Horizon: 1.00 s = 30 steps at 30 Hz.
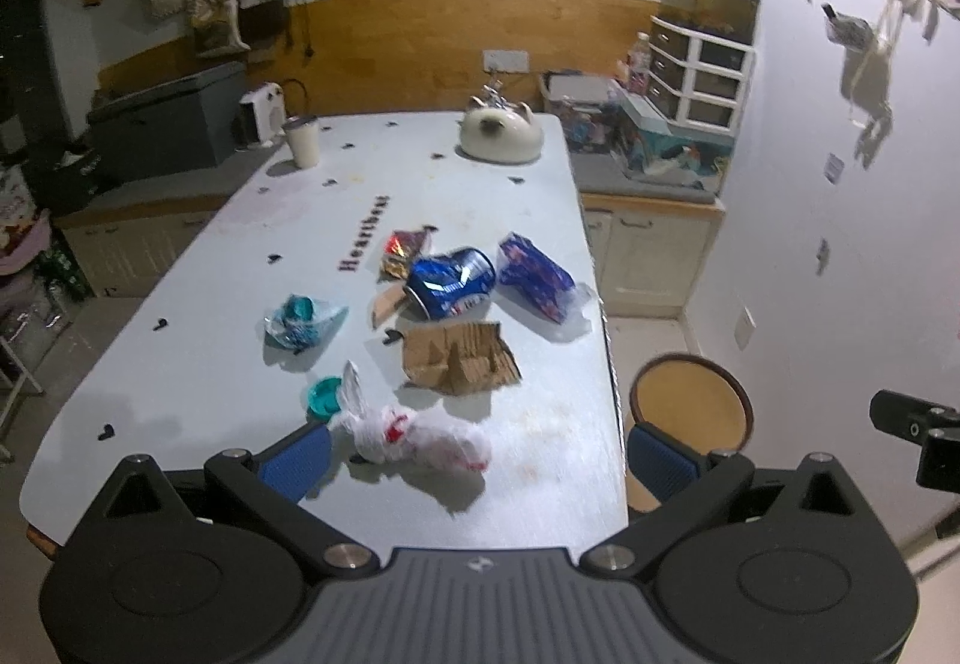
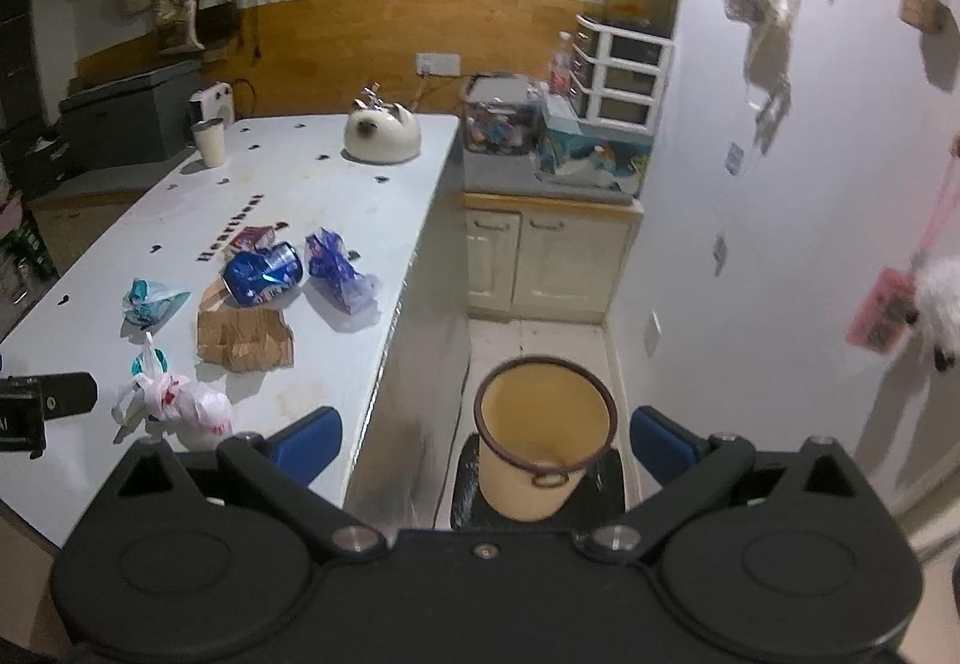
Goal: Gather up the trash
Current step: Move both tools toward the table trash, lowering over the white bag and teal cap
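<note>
Status at this moment: collection has not visibly begun. I judge the whole job still outstanding.

Left tongs (image 1: 477,454): spread wide, holding nothing. They hover over the near end of the surface (image 1: 180,394). The white plastic bag (image 1: 414,439) with red print lies between the blue pads, closer to the left pad; I cannot tell whether that pad touches it.

Right tongs (image 2: 486,439): spread wide, holding nothing. They sit off the surface's right edge, above the yellow bucket (image 2: 543,424), which stands on a dark stool (image 2: 609,490) on the floor. The bucket interior looks empty as far as I can see into it.

Trash on the surface, clock positions taken from the torn cardboard (image 1: 459,361) in the left wrist view:
- crushed blue can (image 1: 450,283) at 12 o'clock, just beside the cardboard
- red snack wrapper (image 1: 405,253) at 11 o'clock, behind the can
- purple wrapper (image 1: 537,280) at 1 o'clock, near the right edge
- teal-and-clear wrapper (image 1: 300,322) at 9 o'clock
- small teal lid (image 1: 324,397) at 8 o'clock, beside the white bag
- white bag at 6 o'clock

Not trash, in my judgement: the cup (image 1: 302,140) and the cat-shaped pot (image 1: 501,132) at the far end.

Remaining: all listed items to be carried to the bucket. The white bag looks the nearest candidate for the left tongs.
</note>
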Motion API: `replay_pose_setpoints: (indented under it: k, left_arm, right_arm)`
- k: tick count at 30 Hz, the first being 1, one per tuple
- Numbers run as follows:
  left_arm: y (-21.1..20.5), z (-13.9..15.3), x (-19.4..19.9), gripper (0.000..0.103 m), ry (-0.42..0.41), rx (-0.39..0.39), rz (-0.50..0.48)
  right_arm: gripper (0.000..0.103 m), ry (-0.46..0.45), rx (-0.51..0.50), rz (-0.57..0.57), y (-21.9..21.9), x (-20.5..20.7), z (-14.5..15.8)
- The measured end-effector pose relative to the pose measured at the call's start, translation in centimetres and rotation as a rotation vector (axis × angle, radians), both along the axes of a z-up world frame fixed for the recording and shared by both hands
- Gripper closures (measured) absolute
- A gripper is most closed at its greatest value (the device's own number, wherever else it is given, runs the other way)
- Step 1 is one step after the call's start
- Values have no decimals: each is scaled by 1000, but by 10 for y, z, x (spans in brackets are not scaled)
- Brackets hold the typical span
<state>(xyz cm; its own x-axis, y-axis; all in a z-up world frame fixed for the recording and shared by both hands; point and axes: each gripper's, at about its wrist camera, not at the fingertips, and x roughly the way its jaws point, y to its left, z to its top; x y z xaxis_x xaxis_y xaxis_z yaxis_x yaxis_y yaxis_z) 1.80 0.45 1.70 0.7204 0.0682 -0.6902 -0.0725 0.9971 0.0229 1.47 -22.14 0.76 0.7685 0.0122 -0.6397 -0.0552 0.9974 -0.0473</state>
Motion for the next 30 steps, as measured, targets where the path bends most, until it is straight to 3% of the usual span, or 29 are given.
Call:
replay_pose_setpoints:
  k: [12, 19, 25, 30]
  left_arm:
    - [4, 21, 37, 0, -92, 24, 218]
    - [30, 25, 61, 0, -119, 30, 337]
    - [74, 16, 83, 0, -114, 25, 343]
    - [119, 1, 103, 0, -104, 5, 260]
  right_arm:
    - [0, -99, 5, 251, 8, 78, 21]
    - [0, -138, 41, 417, 33, 126, 24]
    - [0, -156, 89, 493, 74, 154, 12]
    - [0, -160, 131, 527, 116, 168, -13]
